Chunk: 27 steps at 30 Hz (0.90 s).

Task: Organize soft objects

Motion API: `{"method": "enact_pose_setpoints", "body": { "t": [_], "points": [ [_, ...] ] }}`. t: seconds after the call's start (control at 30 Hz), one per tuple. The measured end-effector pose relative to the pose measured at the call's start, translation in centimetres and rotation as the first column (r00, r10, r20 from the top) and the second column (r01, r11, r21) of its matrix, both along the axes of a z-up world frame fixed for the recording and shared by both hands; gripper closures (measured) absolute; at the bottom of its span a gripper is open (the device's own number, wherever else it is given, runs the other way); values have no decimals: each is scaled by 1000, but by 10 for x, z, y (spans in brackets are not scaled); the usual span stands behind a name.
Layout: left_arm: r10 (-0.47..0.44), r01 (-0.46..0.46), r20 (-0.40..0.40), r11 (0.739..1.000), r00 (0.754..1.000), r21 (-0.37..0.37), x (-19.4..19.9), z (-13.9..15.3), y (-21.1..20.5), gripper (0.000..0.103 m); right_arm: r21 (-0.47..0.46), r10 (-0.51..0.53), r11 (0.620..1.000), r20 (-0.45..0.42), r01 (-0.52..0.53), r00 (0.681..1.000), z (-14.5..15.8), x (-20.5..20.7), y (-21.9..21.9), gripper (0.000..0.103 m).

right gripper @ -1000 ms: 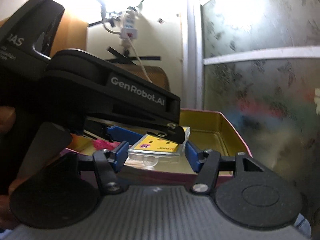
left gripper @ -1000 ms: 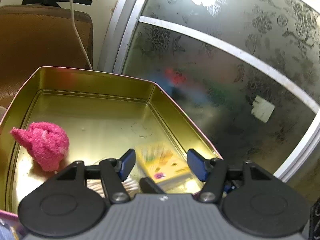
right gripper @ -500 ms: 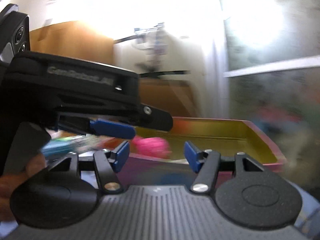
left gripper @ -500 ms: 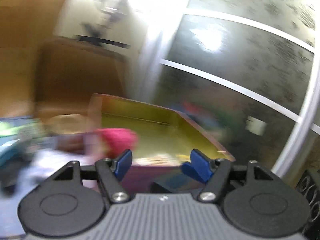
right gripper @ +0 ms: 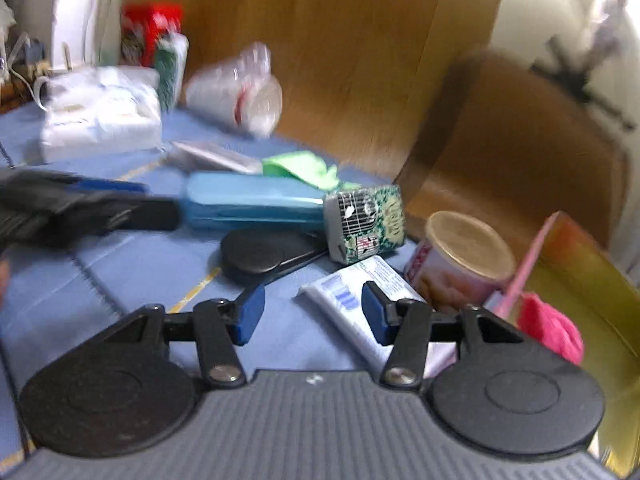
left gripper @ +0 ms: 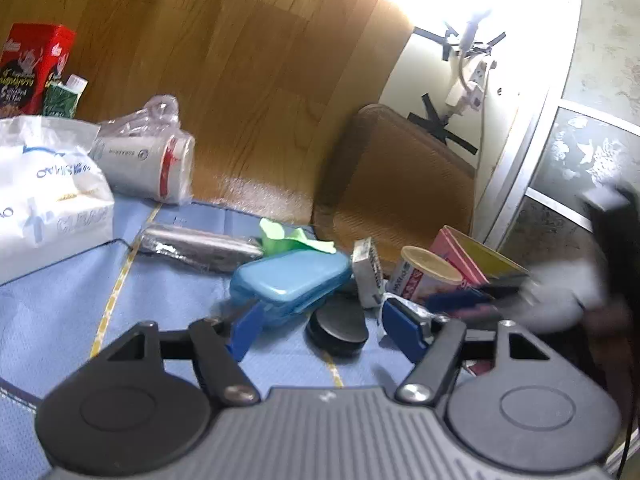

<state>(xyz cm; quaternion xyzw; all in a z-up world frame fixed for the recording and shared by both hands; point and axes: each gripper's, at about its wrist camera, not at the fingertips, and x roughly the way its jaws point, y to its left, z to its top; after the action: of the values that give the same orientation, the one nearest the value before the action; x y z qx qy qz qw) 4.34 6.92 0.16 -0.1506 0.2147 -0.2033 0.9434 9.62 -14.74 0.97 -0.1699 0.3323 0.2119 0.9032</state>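
A gold tin with a pink rim (right gripper: 576, 272) stands at the right, with a pink fluffy ball (right gripper: 550, 330) inside it. The tin also shows in the left wrist view (left gripper: 476, 256). A green soft cloth (left gripper: 294, 236) lies on the blue mat behind a blue plastic case (left gripper: 288, 280); both show in the right wrist view too, the cloth (right gripper: 304, 168) and the case (right gripper: 256, 200). My left gripper (left gripper: 324, 332) is open and empty over the mat. My right gripper (right gripper: 312, 314) is open and empty above a white packet (right gripper: 360, 292).
A white tissue pack (left gripper: 44, 200), a bagged stack of paper cups (left gripper: 144, 160), a silver pouch (left gripper: 196, 244), a black flat object (left gripper: 338, 326), a patterned box (right gripper: 364, 220), a lidded cup (right gripper: 460, 264) and a red box (left gripper: 34, 68) lie around. Wooden wall behind.
Both grippers have pulled back out of the tin and swung left toward the cluttered mat. The card box once between the right fingers is gone from them.
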Motion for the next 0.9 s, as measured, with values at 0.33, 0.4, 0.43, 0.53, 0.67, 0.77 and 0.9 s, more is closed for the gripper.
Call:
{"method": "enact_pose_setpoints", "body": {
  "t": [0.33, 0.4, 0.43, 0.53, 0.67, 0.77, 0.9],
  "points": [
    [-11, 7, -44, 996, 999, -86, -1, -6, 14, 28, 24, -81, 996, -271, 90, 959, -2, 83, 5, 26],
    [-12, 8, -45, 997, 999, -83, -1, -6, 14, 26, 29, -105, 993, -279, 117, 954, -3, 91, 3, 21],
    [-11, 8, -43, 997, 999, -81, -2, -6, 13, 25, 41, -107, 991, -290, 124, 951, -3, 94, 1, 18],
    [-11, 7, -41, 997, 999, -76, -2, -6, 13, 24, 65, -76, 993, -324, 103, 943, -4, 93, -2, 13],
    [-3, -2, -53, 996, 999, -91, 0, -6, 15, 23, 144, -11, 987, -410, 77, 912, -7, 90, -11, 15],
    [3, -9, -63, 995, 998, -103, 1, -7, 17, 23, 174, 12, 983, -409, 65, 912, -7, 75, -14, 15],
    [9, -18, -78, 993, 997, -116, 2, -9, 20, 23, 198, 49, 980, -391, 32, 919, -6, 46, -10, 15]
  ]
}}
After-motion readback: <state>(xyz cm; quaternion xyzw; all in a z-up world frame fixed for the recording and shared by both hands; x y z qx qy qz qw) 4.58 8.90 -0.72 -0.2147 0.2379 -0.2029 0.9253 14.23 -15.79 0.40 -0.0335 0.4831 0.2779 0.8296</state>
